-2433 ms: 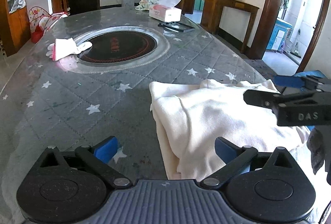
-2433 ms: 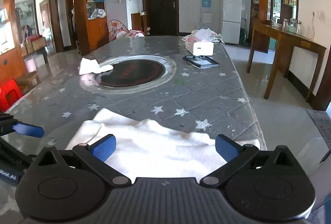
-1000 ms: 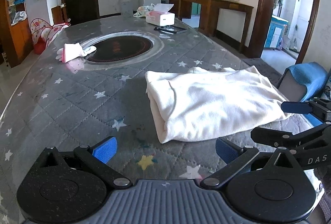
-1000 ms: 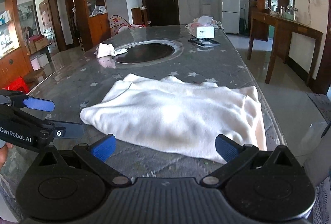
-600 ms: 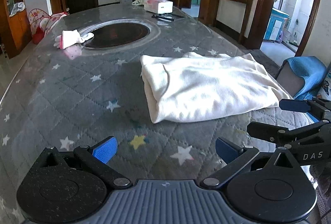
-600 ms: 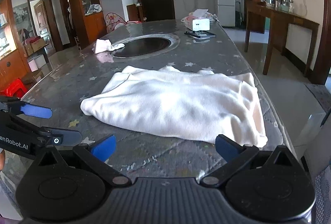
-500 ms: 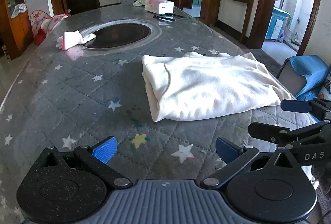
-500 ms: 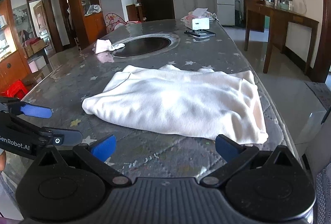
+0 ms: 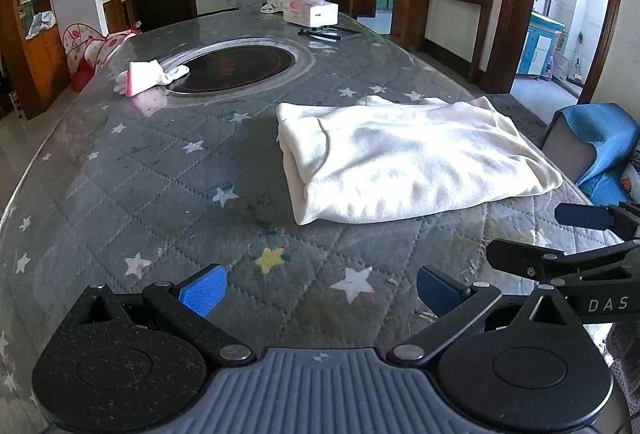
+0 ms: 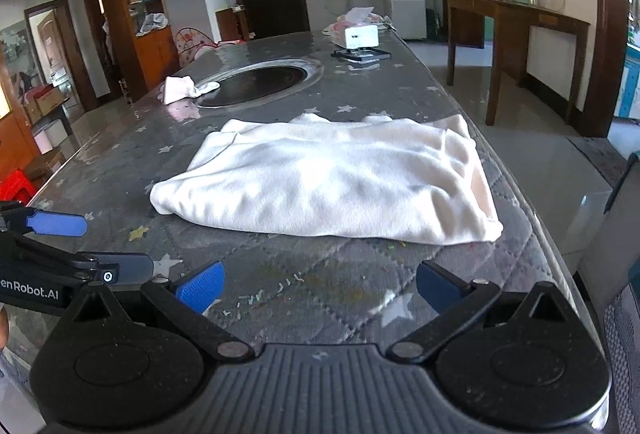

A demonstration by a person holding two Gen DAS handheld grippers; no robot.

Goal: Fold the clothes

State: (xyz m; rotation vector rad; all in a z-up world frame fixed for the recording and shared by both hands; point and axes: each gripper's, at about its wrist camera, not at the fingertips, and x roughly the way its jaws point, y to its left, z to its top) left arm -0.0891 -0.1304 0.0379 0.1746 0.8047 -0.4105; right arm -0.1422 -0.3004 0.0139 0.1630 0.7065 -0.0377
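The cream garment [image 9: 408, 157] lies folded on the star-patterned worktop [image 9: 160, 169], at 1 o'clock from the left hand-held gripper [image 9: 318, 292] and at 12 o'clock from the right hand-held gripper [image 10: 318, 290]. Both are released, blue pads spread wide, grasping nothing, hovering near the worktop's near edge, apart from the cloth. A dark round inset [image 9: 234, 67] sits beyond, a small white cloth [image 9: 144, 75] touching its rim, and a tissue box [image 9: 312, 11] further back.
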